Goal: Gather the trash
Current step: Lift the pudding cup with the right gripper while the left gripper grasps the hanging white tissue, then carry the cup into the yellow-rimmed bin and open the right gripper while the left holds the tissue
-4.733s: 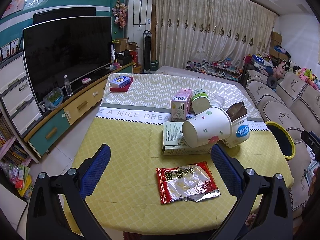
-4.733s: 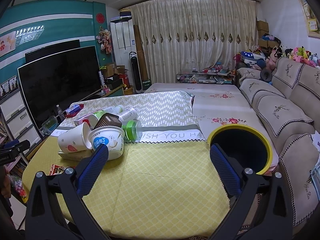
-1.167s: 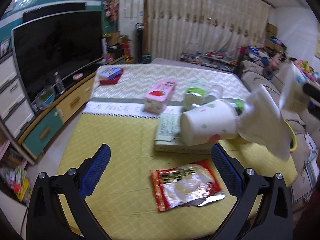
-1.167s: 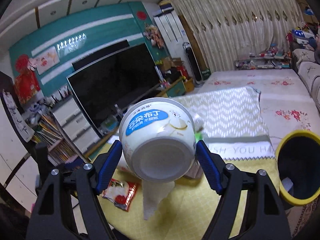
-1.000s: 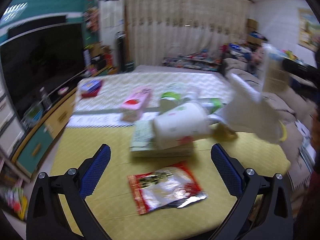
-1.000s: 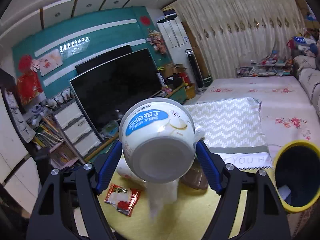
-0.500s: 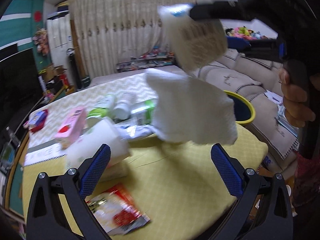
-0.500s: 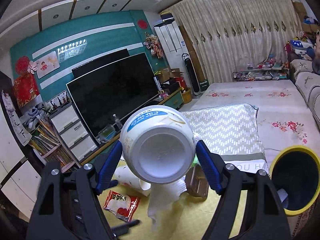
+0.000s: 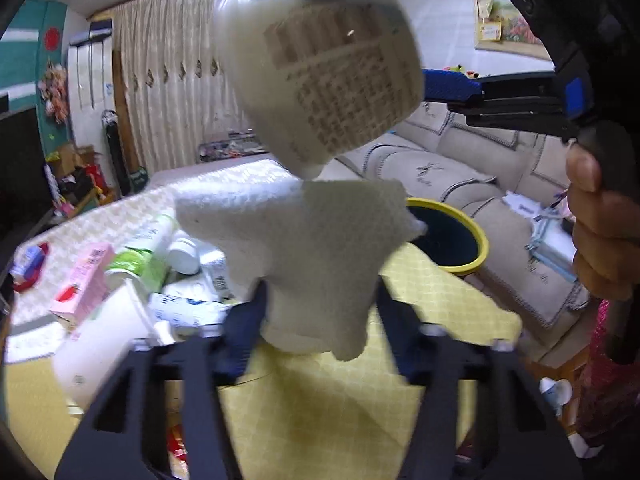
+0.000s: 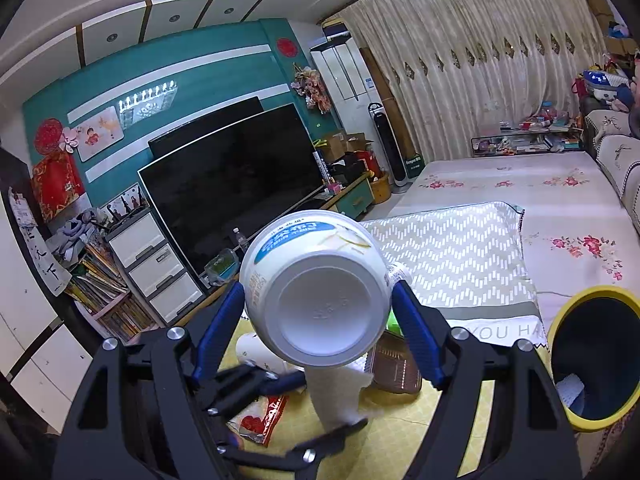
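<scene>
With the right hand-held gripper point(image 10: 318, 308) clamping the upturned pudding cup point(image 10: 316, 288), the left hand-held gripper point(image 9: 320, 312), jaws just closing, pinches the hanging tissue point(image 9: 316, 260); next, probably pull it free toward the far-right bin point(image 9: 460, 240).

Each of the 2 cameras sits on a claw and looks forward and a bit down. The left one is very close under the white cup point(image 9: 320, 76), facing the sofa point(image 9: 460, 168). The right one faces the TV point(image 10: 232, 184). Both see the cup, the yellow counter point(image 9: 304, 412) and the bin point(image 10: 592, 360).
</scene>
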`<act>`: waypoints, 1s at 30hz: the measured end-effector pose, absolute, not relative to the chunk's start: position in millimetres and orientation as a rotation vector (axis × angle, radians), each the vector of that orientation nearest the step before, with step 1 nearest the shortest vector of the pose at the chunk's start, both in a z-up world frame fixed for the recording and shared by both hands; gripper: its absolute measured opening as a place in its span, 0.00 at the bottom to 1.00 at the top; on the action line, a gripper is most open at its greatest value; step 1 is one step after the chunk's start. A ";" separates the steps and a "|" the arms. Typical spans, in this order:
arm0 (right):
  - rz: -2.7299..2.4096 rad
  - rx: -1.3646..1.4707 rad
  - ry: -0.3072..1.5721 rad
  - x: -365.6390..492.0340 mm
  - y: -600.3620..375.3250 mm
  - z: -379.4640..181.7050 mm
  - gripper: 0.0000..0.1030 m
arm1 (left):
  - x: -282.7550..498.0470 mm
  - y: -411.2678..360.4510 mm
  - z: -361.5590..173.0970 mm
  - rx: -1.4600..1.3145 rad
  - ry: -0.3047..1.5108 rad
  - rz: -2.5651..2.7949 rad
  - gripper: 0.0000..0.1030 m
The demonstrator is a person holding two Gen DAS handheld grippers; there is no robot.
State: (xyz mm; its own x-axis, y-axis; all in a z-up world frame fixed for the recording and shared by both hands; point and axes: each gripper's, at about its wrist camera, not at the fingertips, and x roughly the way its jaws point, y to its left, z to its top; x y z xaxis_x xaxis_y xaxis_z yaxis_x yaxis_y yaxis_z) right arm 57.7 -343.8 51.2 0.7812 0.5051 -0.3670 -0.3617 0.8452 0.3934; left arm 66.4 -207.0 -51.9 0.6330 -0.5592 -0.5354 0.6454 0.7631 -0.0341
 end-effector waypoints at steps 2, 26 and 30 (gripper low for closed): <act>0.475 0.315 0.479 57.2 -345.6 51.2 0.70 | 70.5 -208.5 -55.3 0.166 0.566 -0.687 0.12; -0.087 0.342 0.532 64.6 -498.7 8.5 0.70 | 76.6 -171.8 -53.0 0.181 0.567 -0.539 0.04; -0.218 0.376 0.672 88.3 -544.6 -49.1 0.70 | 74.2 -172.2 -47.9 0.192 0.560 -0.525 0.04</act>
